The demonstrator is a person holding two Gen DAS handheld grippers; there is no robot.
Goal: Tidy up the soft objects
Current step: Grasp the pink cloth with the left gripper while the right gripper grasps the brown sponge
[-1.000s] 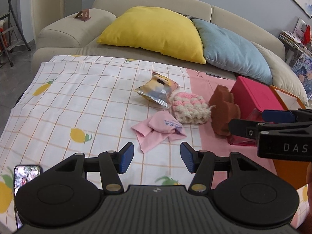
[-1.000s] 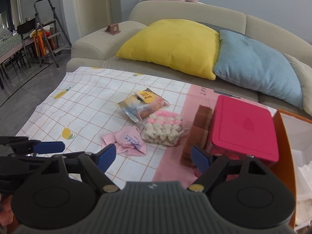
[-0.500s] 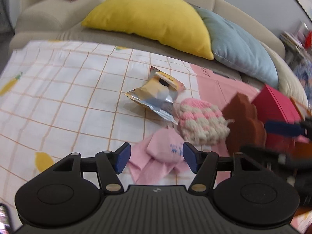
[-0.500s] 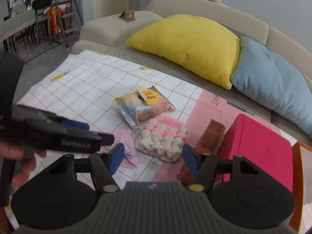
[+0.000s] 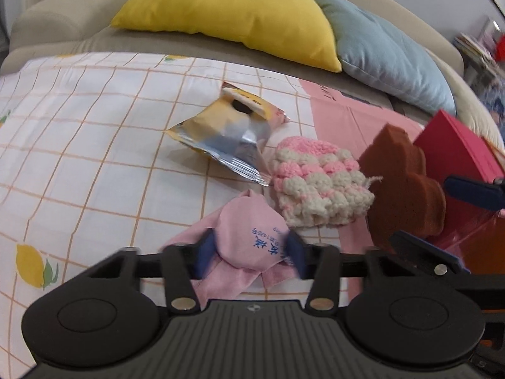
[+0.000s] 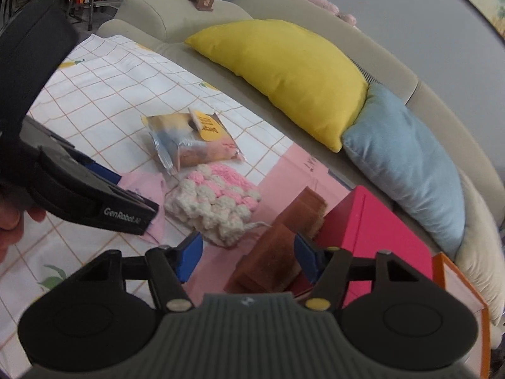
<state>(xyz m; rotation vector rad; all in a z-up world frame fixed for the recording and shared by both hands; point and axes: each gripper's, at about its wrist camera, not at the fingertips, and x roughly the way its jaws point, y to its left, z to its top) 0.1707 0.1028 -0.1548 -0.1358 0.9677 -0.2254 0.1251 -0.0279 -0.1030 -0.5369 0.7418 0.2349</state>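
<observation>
A pink cloth pouch with blue print (image 5: pixel 249 233) lies on the lemon-print tablecloth (image 5: pixel 94 145). My left gripper (image 5: pixel 251 252) is open with its two fingers on either side of the pouch. A pink-and-white crocheted piece (image 5: pixel 318 183) lies just beyond it, and a foil snack packet (image 5: pixel 230 132) lies behind that. A brown sponge (image 6: pixel 277 252) leans against a red box (image 6: pixel 372 237). My right gripper (image 6: pixel 247 255) is open, its fingers around the sponge's near end. The pouch is mostly hidden behind the left gripper in the right wrist view (image 6: pixel 148 183).
A beige sofa (image 6: pixel 176 15) with a yellow cushion (image 5: pixel 236 15) and a blue cushion (image 5: pixel 388 47) stands behind the table. An orange-rimmed box (image 6: pixel 460 287) sits at the right. A pink mat (image 5: pixel 344 117) lies under the sponge and red box.
Both grippers moved forward and down: the left one now straddles the pink pouch, the right one reached the brown sponge. Both stay open.
</observation>
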